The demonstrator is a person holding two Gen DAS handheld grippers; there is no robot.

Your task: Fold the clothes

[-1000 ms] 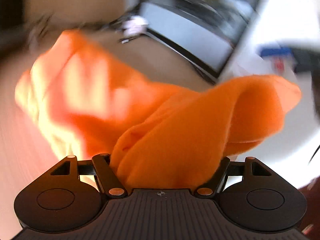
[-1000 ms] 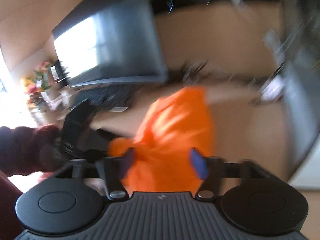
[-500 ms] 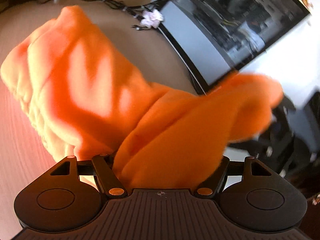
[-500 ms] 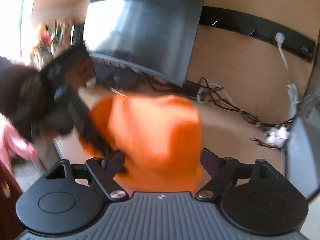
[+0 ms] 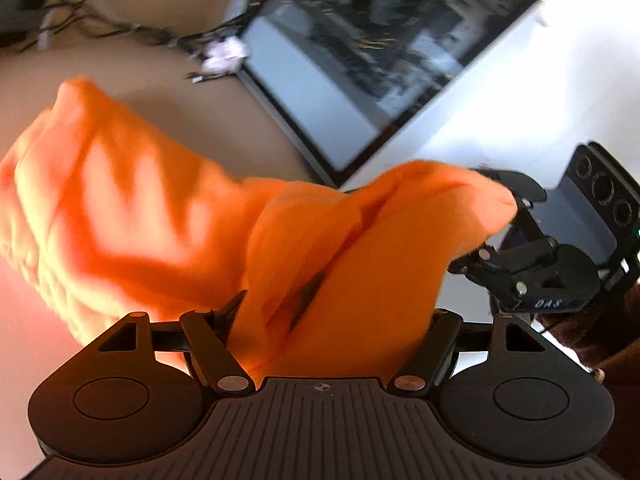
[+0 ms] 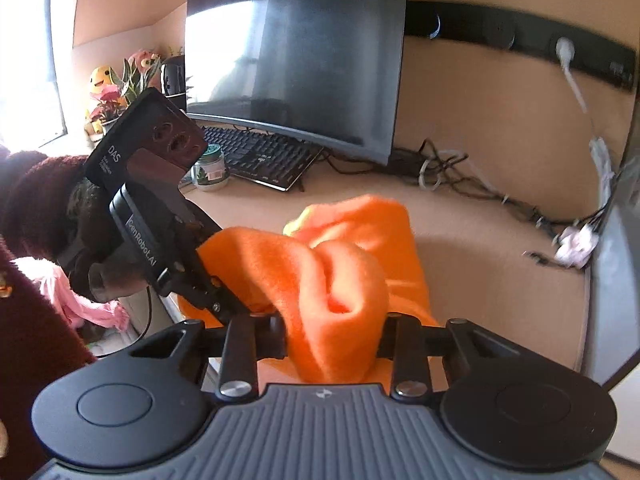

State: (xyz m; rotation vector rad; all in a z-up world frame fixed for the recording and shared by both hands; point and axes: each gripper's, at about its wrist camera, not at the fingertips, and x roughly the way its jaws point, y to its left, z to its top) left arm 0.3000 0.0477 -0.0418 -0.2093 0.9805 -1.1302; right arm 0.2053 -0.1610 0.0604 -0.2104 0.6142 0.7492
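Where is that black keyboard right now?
In the right wrist view, the keyboard sits on the desk at the back left, just under the dark monitor, beyond the orange garment.

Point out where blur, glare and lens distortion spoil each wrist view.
Left wrist view: motion blur smears the monitor and cables; sunlit patches bleach the orange garment. Right wrist view: mostly sharp, window glare whitens the curved monitor, fisheye bends the desk, and the plug cable streaks.
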